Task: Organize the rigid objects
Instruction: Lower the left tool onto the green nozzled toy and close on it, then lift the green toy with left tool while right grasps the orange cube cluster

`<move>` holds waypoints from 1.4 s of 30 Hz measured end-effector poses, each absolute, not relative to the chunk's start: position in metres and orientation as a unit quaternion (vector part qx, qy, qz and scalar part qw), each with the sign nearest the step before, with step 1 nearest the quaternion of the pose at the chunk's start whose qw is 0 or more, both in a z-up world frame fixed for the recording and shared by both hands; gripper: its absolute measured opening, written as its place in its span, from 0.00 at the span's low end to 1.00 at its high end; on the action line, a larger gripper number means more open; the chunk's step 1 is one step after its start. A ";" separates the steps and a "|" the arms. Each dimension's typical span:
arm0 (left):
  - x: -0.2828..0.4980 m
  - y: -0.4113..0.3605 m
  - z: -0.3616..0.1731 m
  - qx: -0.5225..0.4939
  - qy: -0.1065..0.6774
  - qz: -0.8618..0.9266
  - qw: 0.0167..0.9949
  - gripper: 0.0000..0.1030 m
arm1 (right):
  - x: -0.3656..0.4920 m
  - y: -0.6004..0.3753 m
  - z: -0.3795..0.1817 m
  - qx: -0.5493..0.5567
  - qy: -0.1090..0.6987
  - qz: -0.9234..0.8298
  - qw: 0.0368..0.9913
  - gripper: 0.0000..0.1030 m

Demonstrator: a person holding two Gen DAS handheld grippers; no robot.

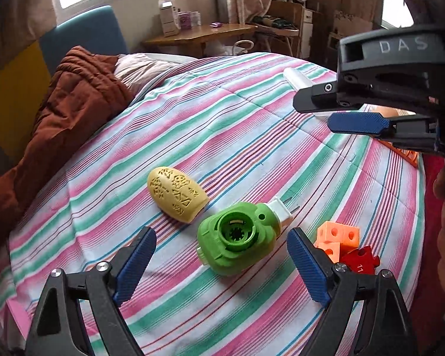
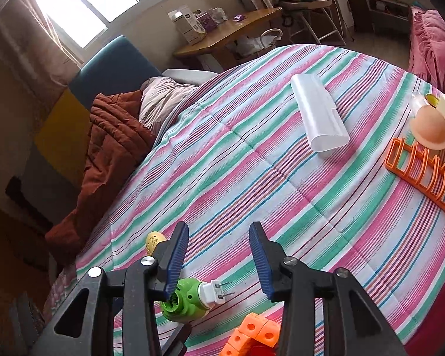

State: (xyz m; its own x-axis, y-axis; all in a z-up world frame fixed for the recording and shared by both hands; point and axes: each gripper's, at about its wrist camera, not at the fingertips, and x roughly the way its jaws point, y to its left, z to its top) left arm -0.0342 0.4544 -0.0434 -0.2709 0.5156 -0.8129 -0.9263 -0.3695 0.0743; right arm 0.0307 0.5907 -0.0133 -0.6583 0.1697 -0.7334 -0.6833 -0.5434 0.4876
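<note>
Left gripper [image 1: 221, 262]: jaws apart, empty.
Plug-in [image 1: 237, 238]: green, white prongs.
Puzzle piece [image 1: 360, 261]: red, "11".
Right gripper [image 2: 219, 262]: jaws apart, empty, "DAS".

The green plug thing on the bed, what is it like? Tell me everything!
The green plug thing looks like smooth hard plastic, rounded, with a ringed round hole on its face. A white end carries two metal prongs. It lies on its side on the striped bedspread, just ahead of the open left gripper, touching nothing else.
</note>
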 end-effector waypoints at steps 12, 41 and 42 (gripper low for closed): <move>-0.036 0.452 -0.065 -0.392 0.259 0.738 0.485 0.68 | 0.032 0.596 -0.020 -0.320 0.423 0.808 0.256 0.41; -0.003 0.295 -0.066 -0.438 0.137 0.815 0.354 0.69 | 0.002 0.557 -0.054 -0.508 0.350 0.767 0.177 0.43; -0.003 0.294 -0.066 -0.438 0.135 0.815 0.354 0.69 | 0.000 0.553 -0.051 -0.524 0.332 0.767 0.166 0.45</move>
